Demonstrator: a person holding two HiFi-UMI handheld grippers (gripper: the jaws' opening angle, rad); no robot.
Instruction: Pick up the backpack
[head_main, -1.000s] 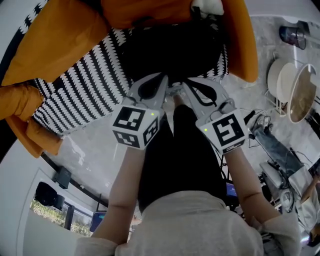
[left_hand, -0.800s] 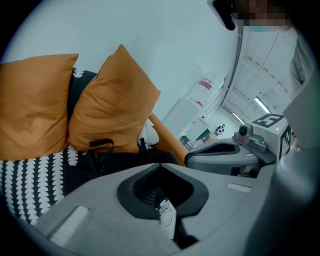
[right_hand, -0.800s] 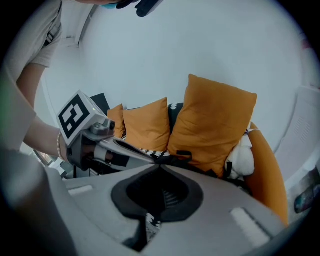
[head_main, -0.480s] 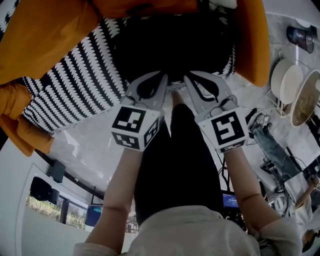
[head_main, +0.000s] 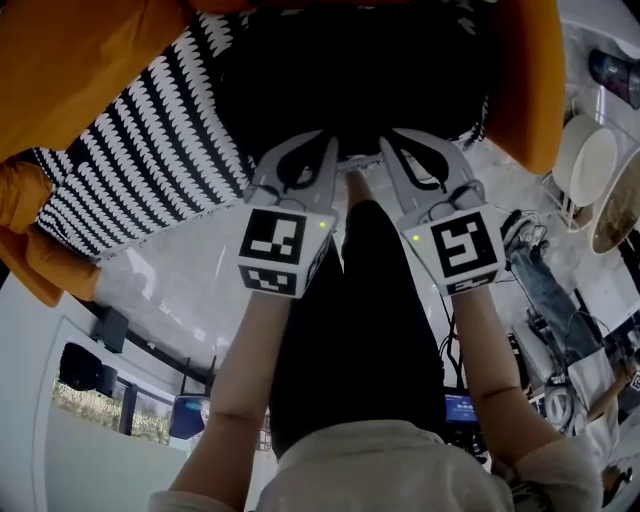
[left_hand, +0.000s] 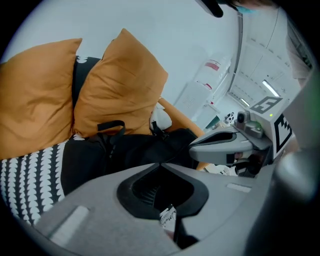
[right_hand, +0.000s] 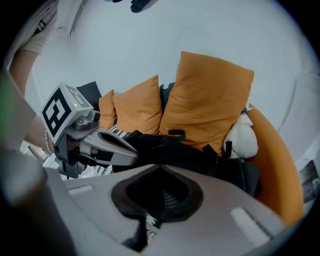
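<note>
The black backpack (head_main: 350, 80) lies on a black-and-white striped seat cushion (head_main: 160, 150), its straps resting against orange pillows (right_hand: 207, 95). My left gripper (head_main: 326, 142) and right gripper (head_main: 388, 140) hang side by side just short of the backpack's near edge, tips pointing at it. Both are shut with nothing between the jaws. In the left gripper view the closed jaws (left_hand: 160, 164) meet in front of the backpack (left_hand: 135, 147), with the right gripper (left_hand: 220, 145) beside them. The right gripper view shows its closed jaws (right_hand: 160, 167) before the backpack (right_hand: 200, 155).
Orange pillows (left_hand: 120, 85) line the chair's back and an orange arm (head_main: 530, 90) curves on the right. A white soft object (right_hand: 242, 137) sits by the backpack. Round white tables (head_main: 590, 170) and cables (head_main: 530, 250) stand on the marble floor at right.
Both grippers have sunk toward the backpack, staying shut and side by side. The chair and backpack now fill more of the head view.
</note>
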